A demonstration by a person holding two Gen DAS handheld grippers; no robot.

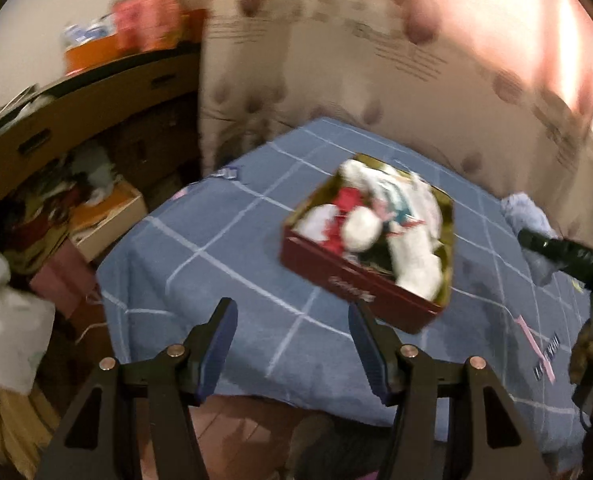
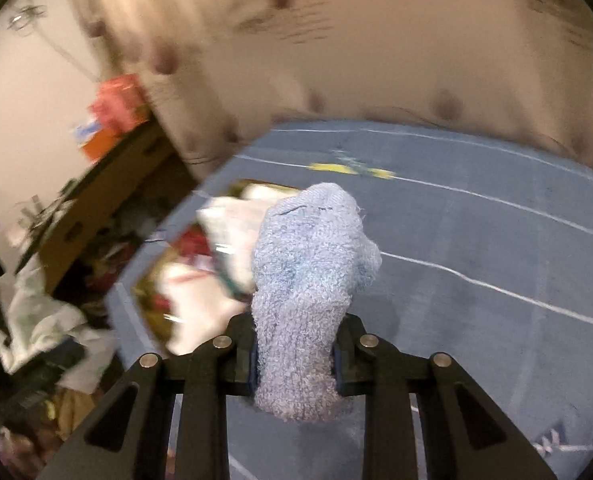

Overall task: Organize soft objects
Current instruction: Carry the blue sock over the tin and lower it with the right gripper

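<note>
A red tin box [image 1: 348,280] with a gold inside lies on the blue checked bedspread [image 1: 224,264]. It holds white, red and teal soft items [image 1: 380,216]. My left gripper [image 1: 292,320] is open and empty, above the bed's near edge, short of the box. My right gripper [image 2: 294,354] is shut on a light blue terry cloth [image 2: 312,264] and holds it above the bed, just right of the box [image 2: 156,280]. The cloth [image 1: 524,216] and the right gripper [image 1: 556,252] also show at the right of the left wrist view.
A patterned curtain [image 1: 356,72] hangs behind the bed. Left of the bed stand cardboard boxes [image 1: 96,92], a cluttered pile of bags and clothes [image 1: 56,208] and a white cloth [image 1: 4,312]. A yellow mark [image 2: 348,168] lies on the bedspread.
</note>
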